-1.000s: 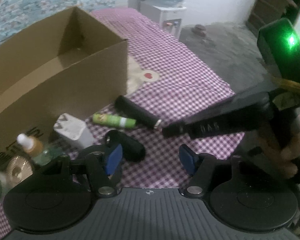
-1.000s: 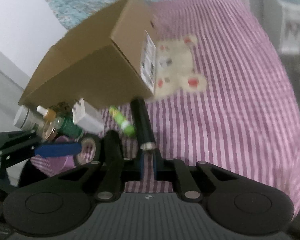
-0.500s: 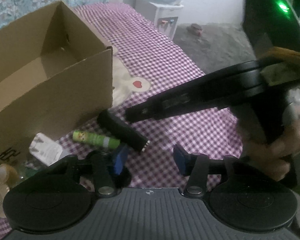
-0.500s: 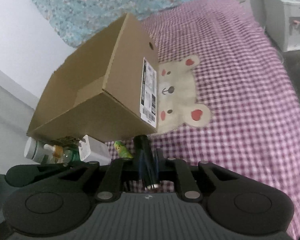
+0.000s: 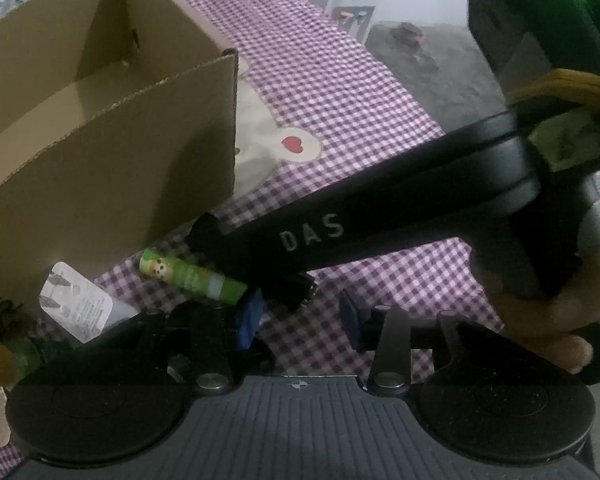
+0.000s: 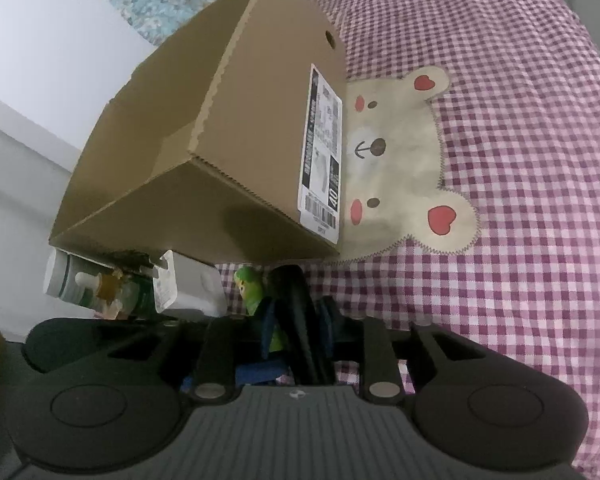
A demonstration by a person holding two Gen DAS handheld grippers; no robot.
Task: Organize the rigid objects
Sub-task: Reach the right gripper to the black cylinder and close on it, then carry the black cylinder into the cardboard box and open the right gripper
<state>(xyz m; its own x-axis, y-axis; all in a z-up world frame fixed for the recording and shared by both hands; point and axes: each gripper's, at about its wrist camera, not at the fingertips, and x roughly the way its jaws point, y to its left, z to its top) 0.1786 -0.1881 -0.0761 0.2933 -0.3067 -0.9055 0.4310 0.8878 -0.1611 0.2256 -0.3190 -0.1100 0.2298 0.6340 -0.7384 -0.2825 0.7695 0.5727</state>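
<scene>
I am working over a bed covered in a soft purple-and-white checked cloth with a stitched bear patch. An open brown cardboard box with rough cut edges stands on it, looking empty in the part I can see. Just beside its near wall lies a huddle of hard small things: a smooth black cylinder, a glossy green tube, a white charger plug and some small bottles. My right tool reaches down over the black cylinder; its jaws have just been opening and now stand a little apart with the cylinder between the blue pads. I cannot tell whether the pads press on it yet. My left tool hovers just beside it, its jaws partly apart after narrowing, with only checked cloth between its pads. To do this well, I judge the right tool should settle squarely across the cylinder's round middle before closing, since a slick round body may roll or squirt out, and the left tool should stay clear of the green tube.
</scene>
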